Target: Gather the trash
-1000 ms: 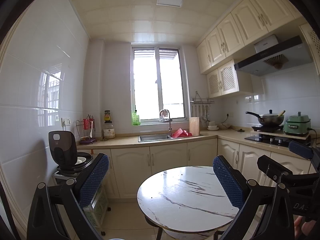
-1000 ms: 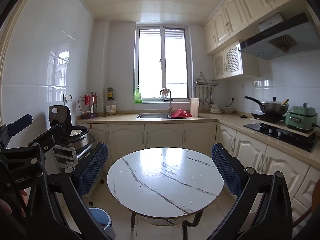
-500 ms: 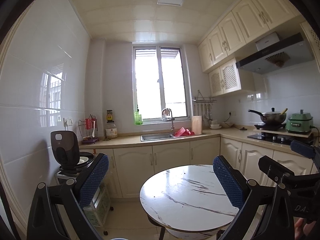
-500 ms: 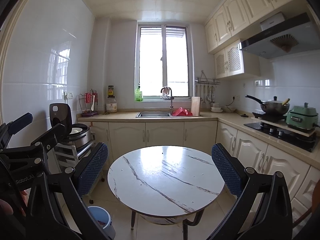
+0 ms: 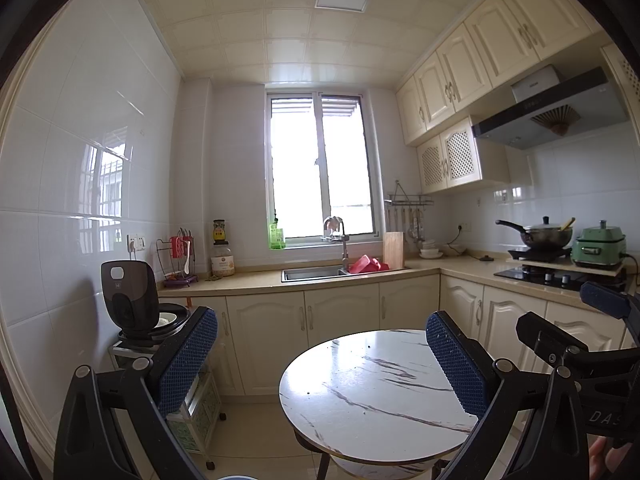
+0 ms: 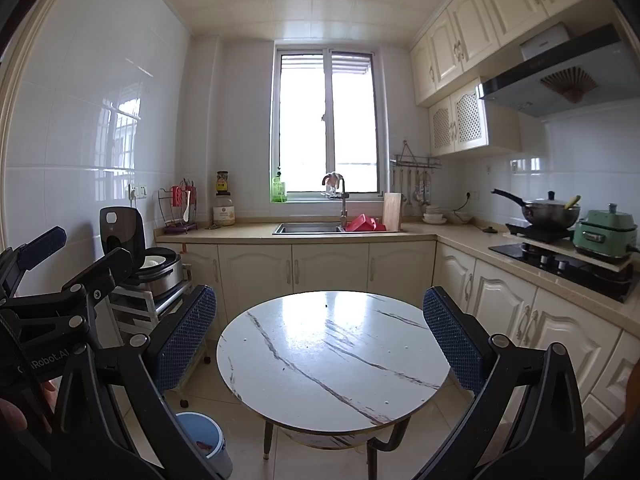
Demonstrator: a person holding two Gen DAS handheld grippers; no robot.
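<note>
A round white marble-pattern table (image 6: 334,350) stands in the kitchen's middle; it also shows in the left wrist view (image 5: 376,392). Only tiny dark specks lie on it. A blue trash bin (image 6: 202,436) with something red inside stands on the floor left of the table. My left gripper (image 5: 320,354) is open and empty, raised before the table. My right gripper (image 6: 320,328) is open and empty, also held above the table's near side. The left gripper's body (image 6: 48,296) shows at the right wrist view's left edge.
A rice cooker (image 6: 148,260) sits on a small rack (image 6: 140,304) at the left wall. Counter with sink (image 6: 308,228) runs along the back. Stove (image 6: 560,260) with pan (image 6: 548,210) and green pot (image 6: 606,234) is at right. Cabinets line the back and right.
Both views have shifted slightly: the table sits a little lower and farther right in the left wrist view. Both grippers stay open and empty.
</note>
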